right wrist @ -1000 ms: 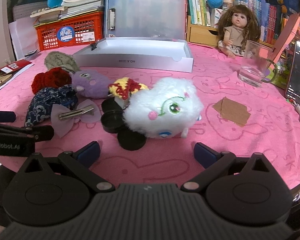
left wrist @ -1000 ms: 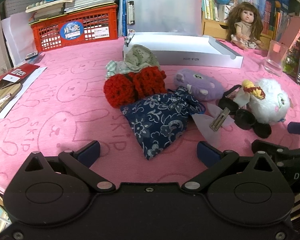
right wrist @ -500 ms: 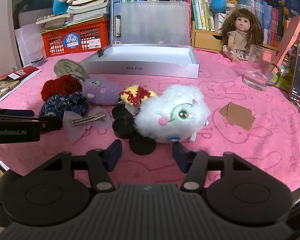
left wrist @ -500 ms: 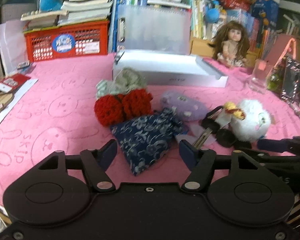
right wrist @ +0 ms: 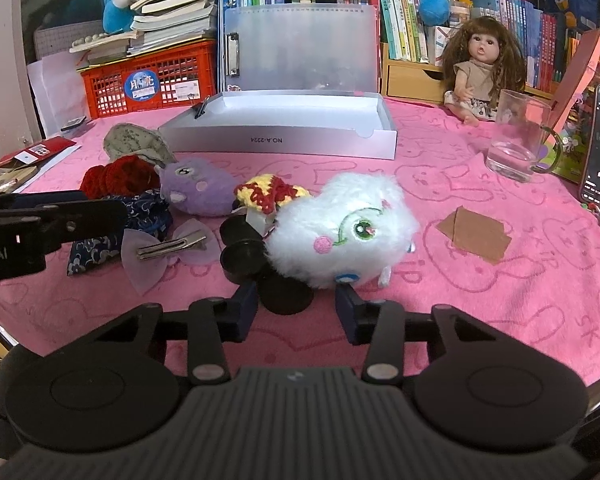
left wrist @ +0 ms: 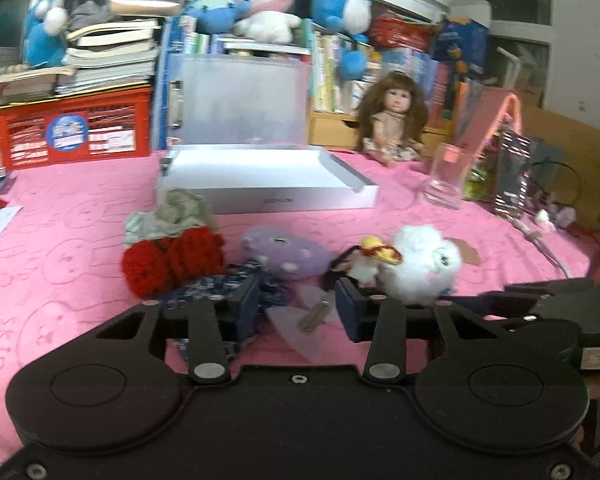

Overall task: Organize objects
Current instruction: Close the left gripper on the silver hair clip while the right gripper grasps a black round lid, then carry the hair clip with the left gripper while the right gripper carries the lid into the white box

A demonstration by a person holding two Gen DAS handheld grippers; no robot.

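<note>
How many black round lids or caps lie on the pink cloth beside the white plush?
3, clustered at the white plush's left: one farthest back, below the yellow-red knit piece; one in the middle; one nearest the right gripper. More may hide under the plush.

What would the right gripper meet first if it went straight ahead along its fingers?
Probably the black round lid lying between and just beyond the right gripper fingertips, with the white plush toy right behind it. Its jaws are partly open and empty; exact depth is unclear.

Two plush toys – a white one (right wrist: 340,232) and a purple one (right wrist: 198,192) – plus one doll (right wrist: 482,68), one glass (right wrist: 516,140), one white tray (right wrist: 284,138), one hair clip (right wrist: 168,246), one red basket (right wrist: 148,80).
</note>
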